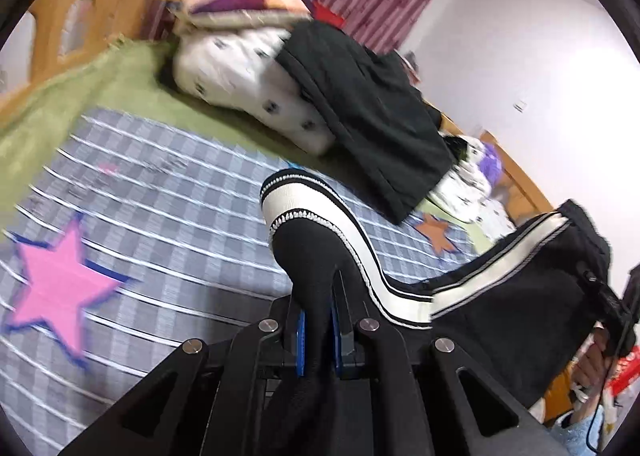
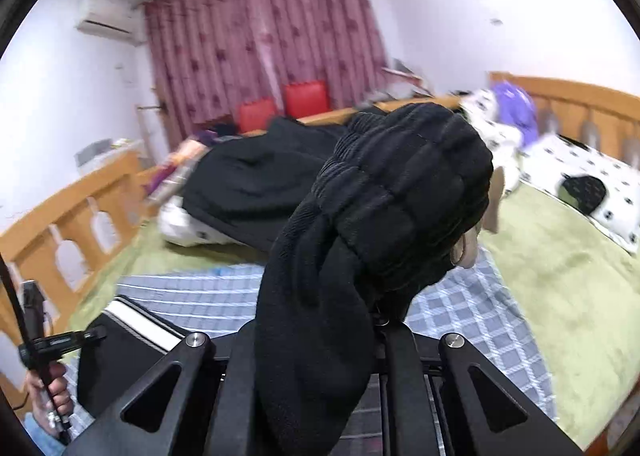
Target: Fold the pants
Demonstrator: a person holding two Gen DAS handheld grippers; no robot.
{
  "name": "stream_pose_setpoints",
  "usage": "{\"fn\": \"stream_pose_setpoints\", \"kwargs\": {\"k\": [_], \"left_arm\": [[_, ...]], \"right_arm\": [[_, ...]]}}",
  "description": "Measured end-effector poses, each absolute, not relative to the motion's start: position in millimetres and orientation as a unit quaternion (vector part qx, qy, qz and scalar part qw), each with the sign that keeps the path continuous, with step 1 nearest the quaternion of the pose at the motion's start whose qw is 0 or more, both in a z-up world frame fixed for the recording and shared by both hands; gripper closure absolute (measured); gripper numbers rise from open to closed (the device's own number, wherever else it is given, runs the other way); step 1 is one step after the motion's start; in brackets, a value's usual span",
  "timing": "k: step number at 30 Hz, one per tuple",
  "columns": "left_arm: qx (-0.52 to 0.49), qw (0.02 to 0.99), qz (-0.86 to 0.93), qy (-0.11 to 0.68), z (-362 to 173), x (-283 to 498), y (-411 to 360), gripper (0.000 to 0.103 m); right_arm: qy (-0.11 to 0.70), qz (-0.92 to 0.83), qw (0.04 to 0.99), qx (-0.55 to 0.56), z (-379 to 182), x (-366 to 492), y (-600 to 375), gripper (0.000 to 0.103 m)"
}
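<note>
Black pants (image 1: 500, 296) with a white side stripe are clamped in both closed jaws, left gripper (image 1: 318, 320) and right gripper (image 2: 376, 320), above checked bedding (image 1: 168, 192).

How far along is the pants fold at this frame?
Early. Done: both grips. The left gripper is shut on the white-striped edge of the black pants; the right gripper is shut on their ribbed waistband. In hand: pants held above the checked blanket. Left: every fold; none shows.
</note>
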State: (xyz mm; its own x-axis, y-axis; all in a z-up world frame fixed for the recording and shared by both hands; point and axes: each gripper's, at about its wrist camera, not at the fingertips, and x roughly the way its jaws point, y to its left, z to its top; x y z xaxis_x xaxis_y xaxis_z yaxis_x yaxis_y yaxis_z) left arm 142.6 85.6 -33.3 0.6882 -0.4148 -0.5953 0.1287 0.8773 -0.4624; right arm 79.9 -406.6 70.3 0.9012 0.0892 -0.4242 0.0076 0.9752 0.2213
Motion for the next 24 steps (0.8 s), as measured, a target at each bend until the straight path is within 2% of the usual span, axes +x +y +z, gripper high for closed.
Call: {"fn": "stream_pose_setpoints", "kwargs": {"k": [3,6,8,11,13,14,16,18,20,22,24], "left_arm": [[-0.175,0.906,-0.118,0.367,-24.0,136.2,128.2,0.093],[-0.136,0.912,-0.08,0.38,-37.2,133.7,160.3,0.093],[-0.122,0.909,-0.064,0.394,-57.8,136.6,171.4,0.093],[-0.107,0.894,-0.03,0.435,-109.8,144.8,184.4,0.093],[-0.107,0.886,-0.017,0.451,-135.4,147.3,193.6,0.091],[-0.117,0.881,-0.016,0.458,-146.9,147.9,198.9,0.088],[-0.122,0.875,-0.01,0.468,-153.9,149.5,205.2,0.074],[-0.102,0.877,-0.002,0.47,-145.6,147.7,202.6,0.074],[-0.071,0.886,0.01,0.459,-132.8,147.8,199.4,0.072],[-0.045,0.899,0.016,0.435,-117.0,148.7,192.1,0.057],[-0.049,0.906,-0.011,0.419,-106.2,151.5,186.2,0.051]], "right_arm": [[0.211,0.052,0.968,0.126,71.7,74.0,-387.5,0.091],[0.228,0.067,0.962,0.134,38.6,87.0,-374.8,0.091],[0.266,0.064,0.951,0.145,-1.8,102.4,-374.6,0.091],[0.366,0.012,0.92,0.141,-84.4,129.2,-385.0,0.091],[0.416,-0.017,0.899,0.138,-126.3,133.2,-397.1,0.088],[0.437,-0.021,0.887,0.15,-146.6,130.3,-407.6,0.086],[0.451,0.013,0.872,0.19,-163.0,118.6,-421.9,0.083],[0.467,0.028,0.861,0.2,-164.6,107.5,-427.5,0.08],[0.476,0.028,0.861,0.176,-155.8,94.1,-422.7,0.078],[0.481,0.02,0.869,0.118,-140.1,81.3,-416.0,0.076],[0.467,0.007,0.882,0.06,-119.7,67.3,-405.9,0.076]]}}
